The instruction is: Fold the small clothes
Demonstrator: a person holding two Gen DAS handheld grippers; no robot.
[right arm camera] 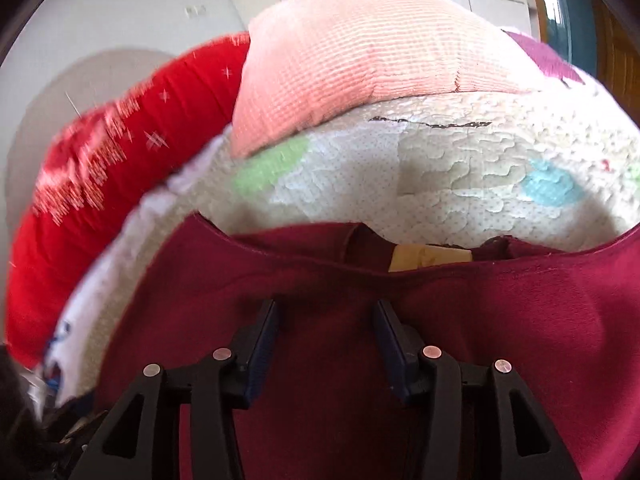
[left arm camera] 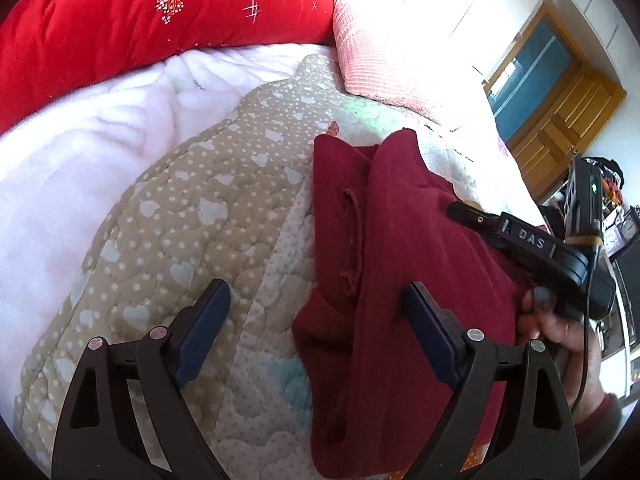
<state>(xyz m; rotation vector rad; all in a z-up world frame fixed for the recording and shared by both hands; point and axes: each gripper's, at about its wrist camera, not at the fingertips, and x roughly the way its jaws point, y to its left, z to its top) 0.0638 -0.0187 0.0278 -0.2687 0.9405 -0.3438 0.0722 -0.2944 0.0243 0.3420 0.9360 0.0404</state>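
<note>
Left wrist view: the left gripper (left arm camera: 316, 320) hangs over the bed with its fingers (left arm camera: 202, 332) spread wide and nothing between them. One blue pad is above the quilted bedspread (left arm camera: 180, 216); the other is over the edge of the dark red garment (left arm camera: 400, 240). The garment lies bunched and partly folded on the bedspread, right of centre. The right gripper (left arm camera: 464, 210) reaches in from the right, its tip buried in the cloth, so I cannot tell from here whether it pinches. A red floral quilt (left arm camera: 160, 12) and a pink pillow (left arm camera: 384, 64) lie at the far end of the bed.

Right wrist view: the right gripper (right arm camera: 326, 312) presses into the dark red garment (right arm camera: 500, 320), fingers (right arm camera: 264, 332) parted, fabric lying in the gap but not clamped. A yellow label (right arm camera: 428, 260) shows inside its neckline.
</note>
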